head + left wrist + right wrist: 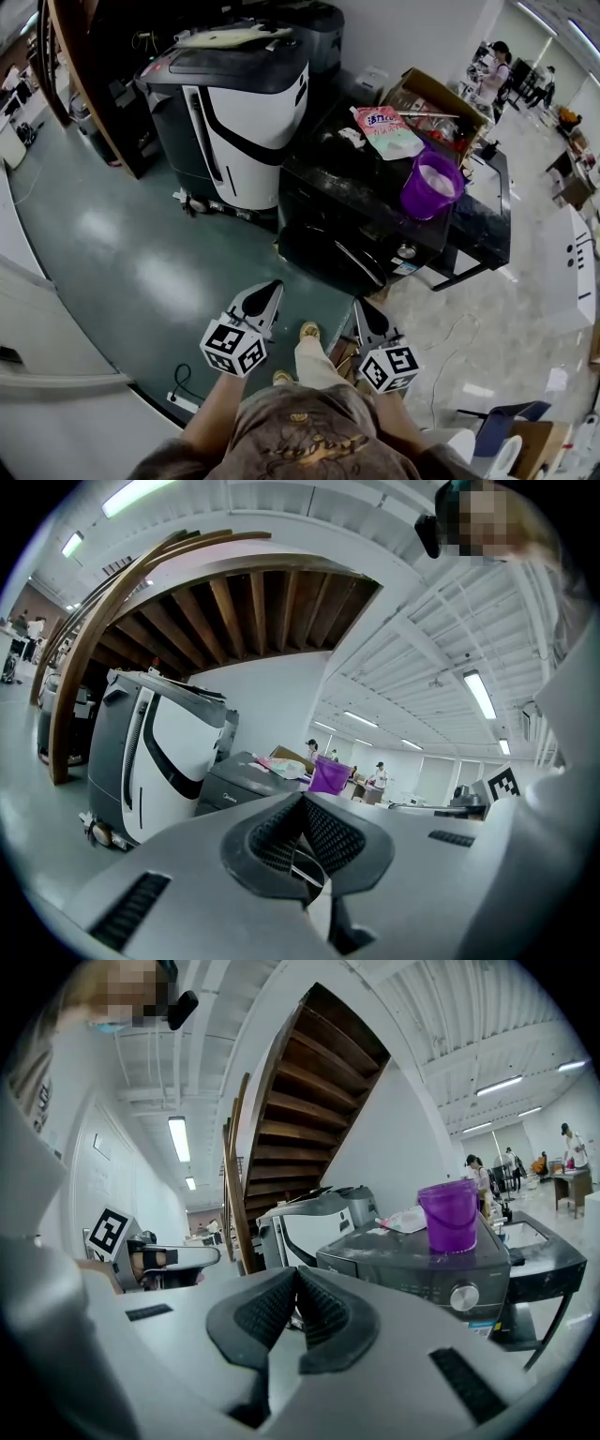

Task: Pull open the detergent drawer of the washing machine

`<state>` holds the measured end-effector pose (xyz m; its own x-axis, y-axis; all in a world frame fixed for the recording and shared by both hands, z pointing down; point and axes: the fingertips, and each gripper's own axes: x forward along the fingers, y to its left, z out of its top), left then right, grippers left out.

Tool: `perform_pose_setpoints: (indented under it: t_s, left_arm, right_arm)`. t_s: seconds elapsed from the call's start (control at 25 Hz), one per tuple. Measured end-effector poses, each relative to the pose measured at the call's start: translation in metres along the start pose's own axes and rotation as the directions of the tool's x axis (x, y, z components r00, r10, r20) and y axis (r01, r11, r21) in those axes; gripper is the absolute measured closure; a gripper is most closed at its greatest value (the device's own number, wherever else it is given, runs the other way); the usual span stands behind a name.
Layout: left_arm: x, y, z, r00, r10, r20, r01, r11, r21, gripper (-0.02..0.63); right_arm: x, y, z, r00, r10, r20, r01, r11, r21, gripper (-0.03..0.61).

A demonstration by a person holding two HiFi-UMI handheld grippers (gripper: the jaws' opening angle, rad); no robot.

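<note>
A purple plastic bucket (pixel 432 184) stood beside a pink-and-white pouch (pixel 386 130). A brown cardboard box (pixel 422 83) lay near them.

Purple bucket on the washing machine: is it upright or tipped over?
Upright. The purple bucket stands on its base on the washing machine, rim facing up.

One washing machine (pixel 347 202). One purple bucket (pixel 433 185). One detergent pouch (pixel 386 131). One cardboard box (pixel 441 89). One white-black machine (pixel 248 131). Two grippers: left gripper (pixel 272 287), right gripper (pixel 361 306).
</note>
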<state>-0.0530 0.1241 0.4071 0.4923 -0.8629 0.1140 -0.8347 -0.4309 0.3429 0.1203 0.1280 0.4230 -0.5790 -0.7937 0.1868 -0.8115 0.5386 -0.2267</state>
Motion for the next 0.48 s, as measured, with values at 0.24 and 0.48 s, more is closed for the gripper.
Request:
perform_pose_setpoints:
  t_s: [0.24, 0.48]
  left_arm:
    - [0.037, 0.019, 0.012, 1.0, 0.003, 0.001, -0.003, 1.0, -0.022, 0.592]
    - [0.081, 0.038, 0.032, 0.999, 0.024, 0.04, -0.022, 0.998, -0.059, 0.592]
  right_arm:
    - [0.038, -0.023, 0.018, 1.0, 0.028, 0.01, -0.028, 1.0, -0.01, 0.577]
    - [0.077, -0.052, 0.033, 0.999, 0.052, 0.005, -0.052, 0.999, -0.002, 0.577]
